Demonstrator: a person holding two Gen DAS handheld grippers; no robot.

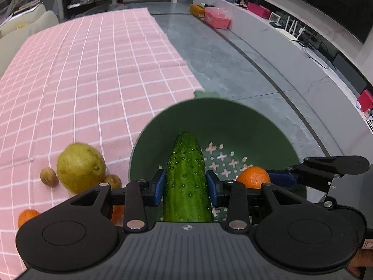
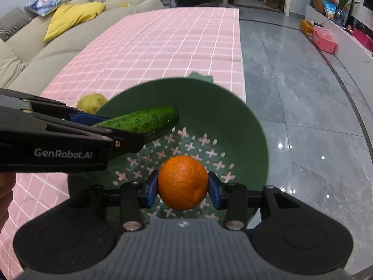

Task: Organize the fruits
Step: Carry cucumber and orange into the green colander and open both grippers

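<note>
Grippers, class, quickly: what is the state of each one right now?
Left gripper: closed on the bumpy green cucumber, over the green perforated plastic bowl.
Right gripper: closed on the round orange fruit.

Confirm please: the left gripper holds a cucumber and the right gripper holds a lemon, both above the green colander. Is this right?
Not quite. The right gripper holds an orange, not a lemon, as the right wrist view shows. The left gripper does hold the cucumber above the green colander.
</note>
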